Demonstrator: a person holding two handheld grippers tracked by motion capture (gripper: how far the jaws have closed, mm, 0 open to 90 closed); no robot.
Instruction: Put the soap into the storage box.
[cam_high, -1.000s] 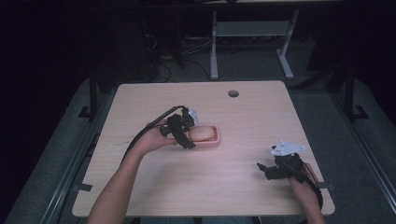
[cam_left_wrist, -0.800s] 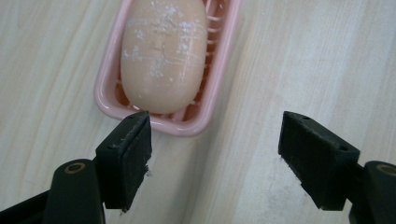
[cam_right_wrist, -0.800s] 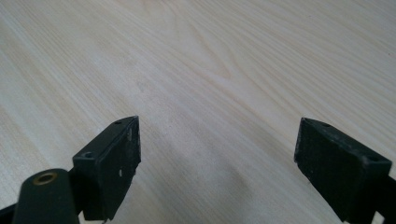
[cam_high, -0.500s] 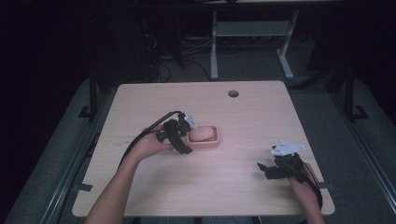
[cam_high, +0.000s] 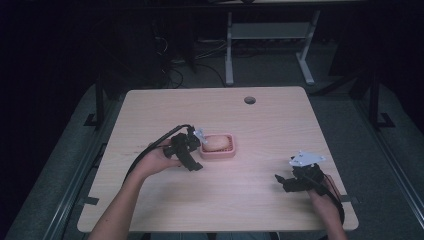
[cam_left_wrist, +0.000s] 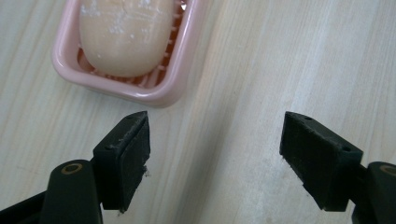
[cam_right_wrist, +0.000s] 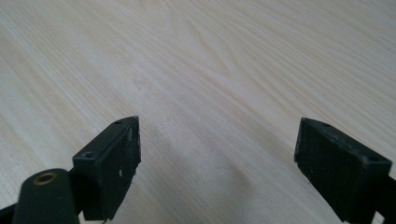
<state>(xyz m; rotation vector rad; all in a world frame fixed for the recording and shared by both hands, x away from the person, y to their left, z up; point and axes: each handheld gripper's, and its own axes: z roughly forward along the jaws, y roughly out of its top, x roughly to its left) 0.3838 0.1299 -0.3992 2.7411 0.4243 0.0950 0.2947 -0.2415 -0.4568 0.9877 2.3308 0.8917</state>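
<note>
A pale oval bar of soap (cam_high: 216, 143) (cam_left_wrist: 123, 32) lies in a pink slatted soap dish (cam_high: 228, 153) (cam_left_wrist: 173, 79) near the middle of the wooden table (cam_high: 260, 120). My left gripper (cam_high: 194, 159) (cam_left_wrist: 215, 154) is open just left of the dish, its jaws wide apart over bare wood, with the dish's corner ahead of the left jaw. My right gripper (cam_high: 285, 184) (cam_right_wrist: 217, 163) rests low near the table's front right, open, with nothing between its jaws.
A round cable hole (cam_high: 249, 100) sits near the table's far edge. A black cable (cam_high: 150, 150) trails from the left gripper toward the left edge. Behind the table stands a white desk frame (cam_high: 270, 35) on dark floor.
My left gripper has drawn back to the left from over the soap dish and now sits beside it, open. The right gripper has stayed put.
</note>
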